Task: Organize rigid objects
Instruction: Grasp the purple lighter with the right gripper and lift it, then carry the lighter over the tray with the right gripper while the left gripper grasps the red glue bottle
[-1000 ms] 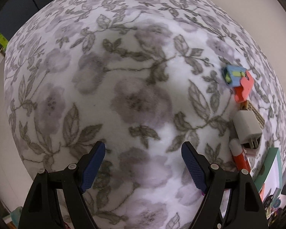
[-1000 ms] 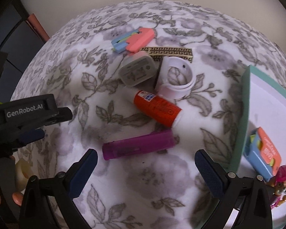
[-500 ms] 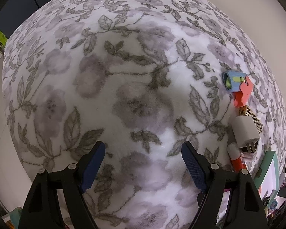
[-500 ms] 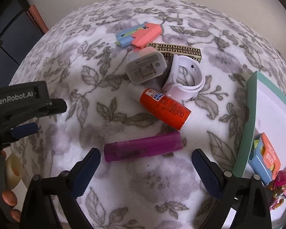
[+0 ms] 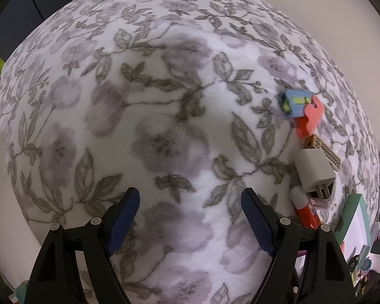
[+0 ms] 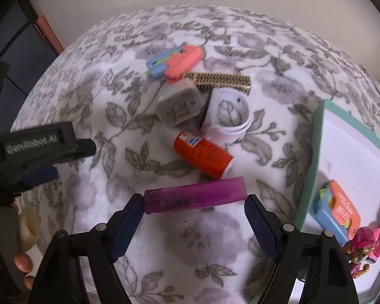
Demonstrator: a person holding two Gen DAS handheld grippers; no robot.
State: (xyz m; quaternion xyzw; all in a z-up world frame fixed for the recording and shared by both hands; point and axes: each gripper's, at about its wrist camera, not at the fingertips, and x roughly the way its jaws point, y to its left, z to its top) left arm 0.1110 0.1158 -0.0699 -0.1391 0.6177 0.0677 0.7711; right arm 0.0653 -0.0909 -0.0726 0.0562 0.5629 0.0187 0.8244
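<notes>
A purple lighter lies crosswise on the floral cloth between the fingertips of my right gripper, whose jaws stand open around its two ends. Behind it lie an orange glue stick, a white charger, a white tape roll, a gold patterned strip and a blue-and-pink clip. My left gripper is open and empty over bare cloth; the charger, glue stick and clip show at its right.
A teal-rimmed white tray at the right holds a blue-and-orange clip and a small pink toy figure. The left gripper's body sits at the left edge of the right wrist view.
My right gripper has moved forward and down so its open fingertips now bracket the purple lighter. The left gripper has drifted slightly back.
</notes>
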